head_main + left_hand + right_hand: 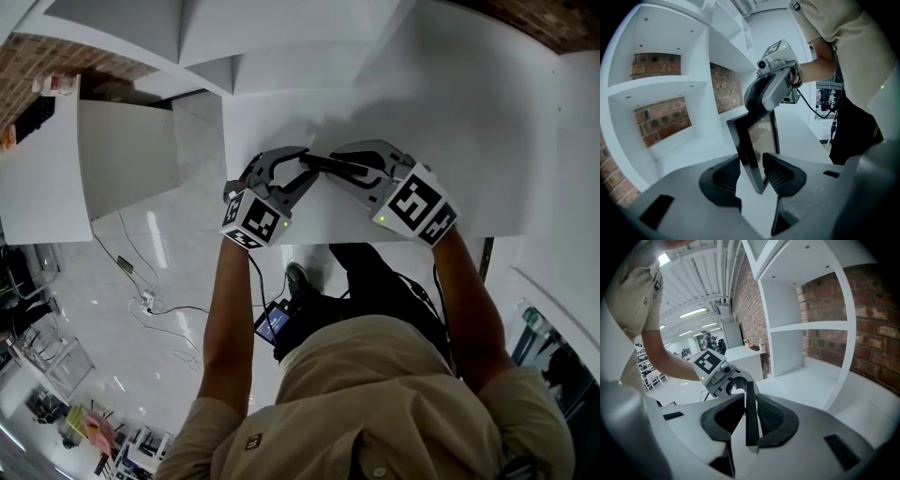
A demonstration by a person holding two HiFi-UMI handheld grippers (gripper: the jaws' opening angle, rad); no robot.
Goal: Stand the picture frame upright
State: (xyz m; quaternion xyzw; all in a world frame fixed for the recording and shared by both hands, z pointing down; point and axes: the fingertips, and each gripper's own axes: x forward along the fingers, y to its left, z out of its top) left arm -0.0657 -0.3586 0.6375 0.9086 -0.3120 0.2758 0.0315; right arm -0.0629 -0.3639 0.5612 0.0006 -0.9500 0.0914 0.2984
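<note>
- Left gripper [751, 160] has its pads closed on the lower corner of the picture frame [758, 138]. The frame sits between the jaws, leaning, with its glazed face in our view.
- Right gripper [750, 399] is clamped on the far end of the same frame. From there we see it edge-on, a thin dark bar running straight up between the pads.
- The grippers face each other across the frame. In the head view it is the dark bar bridging the two sets of jaws.
- Progress, our read: the frame is up off its face and near vertical, but both grippers carry it. We can't tell whether its bottom edge touches the surface, and no back stand shows.
- Left to do: seat the bottom edge, check that it holds by itself, then open both grippers and back off.
- Surface: a plain white tabletop [469, 103] lies under and ahead of the jaws.
- Room: beyond the left gripper's jaws is white shelving [656, 86] backed by a brick wall [661, 119]. Behind the grippers, past the table edge, is a glossy white floor [84, 337] with loose cables [141, 298].
</note>
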